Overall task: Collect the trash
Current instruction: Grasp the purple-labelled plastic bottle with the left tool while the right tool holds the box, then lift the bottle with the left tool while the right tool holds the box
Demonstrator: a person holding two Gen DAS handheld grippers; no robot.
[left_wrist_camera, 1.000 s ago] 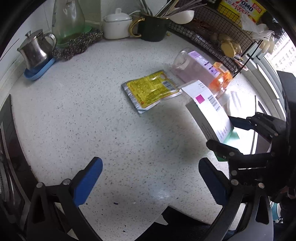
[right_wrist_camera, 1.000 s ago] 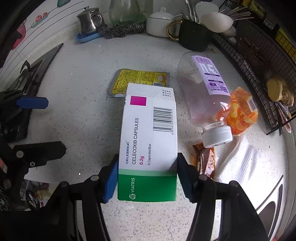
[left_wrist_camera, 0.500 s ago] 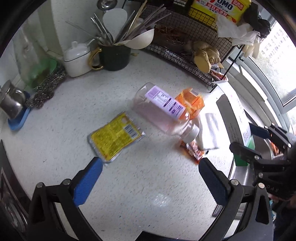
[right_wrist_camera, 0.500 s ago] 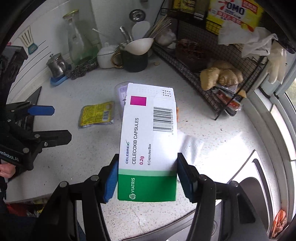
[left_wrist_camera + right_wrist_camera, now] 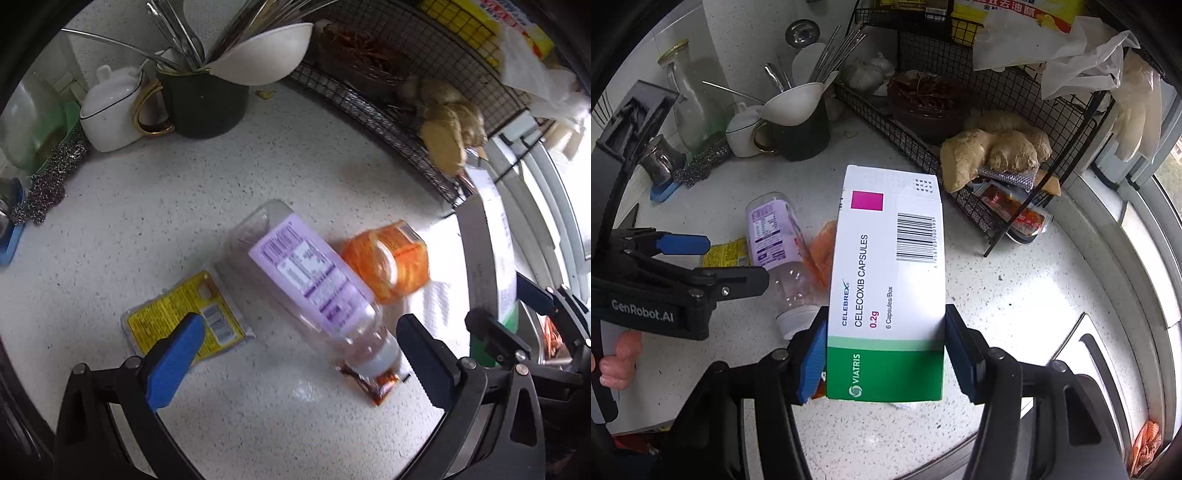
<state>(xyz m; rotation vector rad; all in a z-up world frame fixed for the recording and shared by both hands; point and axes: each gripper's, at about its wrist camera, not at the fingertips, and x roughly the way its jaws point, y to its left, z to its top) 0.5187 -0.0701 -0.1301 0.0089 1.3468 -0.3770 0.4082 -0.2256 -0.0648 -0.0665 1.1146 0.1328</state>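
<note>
Bottle lies between yellow packet and orange wrapper.

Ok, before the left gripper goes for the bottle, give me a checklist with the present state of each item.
1. Right gripper grips the medicine box firmly: ok, pads press both sides.
2. Left gripper empty and open: ok, nothing between its fingers.
3. Plastic bottle within the left gripper's span: ok, it lies on its side between and ahead of the fingers.
4. Bottle free of other trash: not ok, its cap end lies over the brown sachet, and the orange wrapper sits close beside it.
5. Yellow packet clear of the left finger: cannot tell.
6. Bin location: cannot tell, none in view.
</note>
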